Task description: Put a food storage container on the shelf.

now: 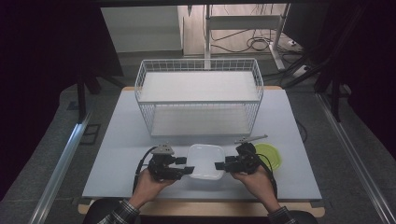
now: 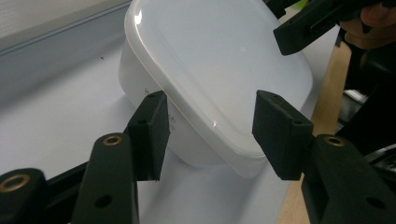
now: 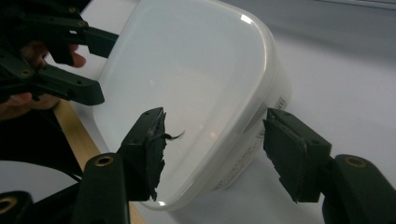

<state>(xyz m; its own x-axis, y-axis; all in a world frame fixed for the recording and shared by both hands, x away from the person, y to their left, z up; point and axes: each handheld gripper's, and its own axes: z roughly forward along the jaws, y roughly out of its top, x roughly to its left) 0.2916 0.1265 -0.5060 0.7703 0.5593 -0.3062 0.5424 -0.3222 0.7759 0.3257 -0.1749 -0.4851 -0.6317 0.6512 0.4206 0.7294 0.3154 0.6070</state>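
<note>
Both claws stand wide open around a white lidded container (image 1: pixel 204 161) near the counter's (image 1: pixel 116 140) front edge: left claw (image 1: pixel 188 170) at its left side, right claw (image 1: pixel 220 165) at its right. Neither seems to touch it, though the gap is hard to judge. This looks like the approach before a 2-sided grasp; next, each must close on the rim. Forearms angle inward, hands low.

Setting: lab/test rig, not a home. Evidence: white table (image 1: pixel 116 154) on a bare wooden base, dark curtains at 9 and 3 o'clock, metal floor rails (image 1: pixel 60 163) both sides, loose cables (image 1: pixel 252 43) and a metal stand (image 1: pixel 207 32) at 12 o'clock, grey floor.
</note>
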